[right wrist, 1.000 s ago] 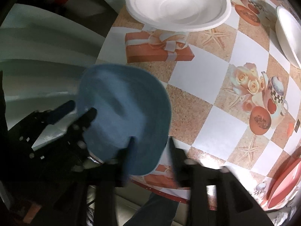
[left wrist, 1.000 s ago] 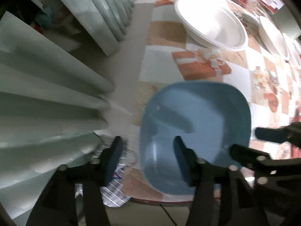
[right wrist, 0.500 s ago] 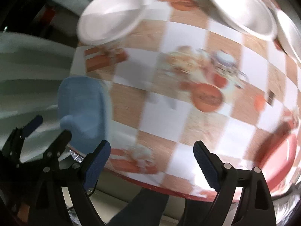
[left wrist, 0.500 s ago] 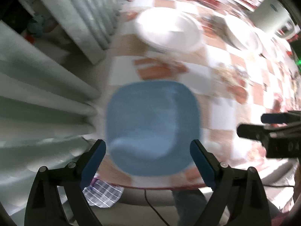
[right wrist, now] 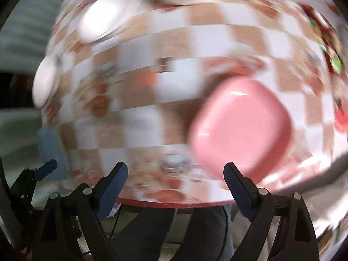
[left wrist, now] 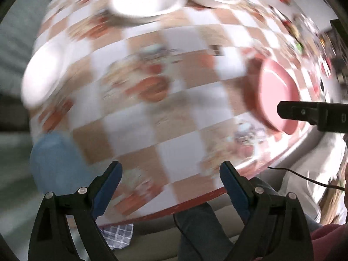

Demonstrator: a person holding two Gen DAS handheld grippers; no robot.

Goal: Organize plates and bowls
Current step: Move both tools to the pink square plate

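A: How far along is the sorting looking?

B: Barely started, I'd judge. The blue squarish plastic plate [left wrist: 54, 161] is lying alone at the left end of the checkered counter [left wrist: 174, 152], while the pink squarish plastic plate [right wrist: 239, 128] is sitting well apart from it at the other end. Three white round dishes [left wrist: 148, 0] are spread along the far edge, unstacked.

A: And the tongs?

B: The left tongs [left wrist: 170, 174] are standing wide with nothing between them — the right tongs [right wrist: 176, 175] likewise, hanging above the counter's near edge just beside the pink plate. Everything is blurring.
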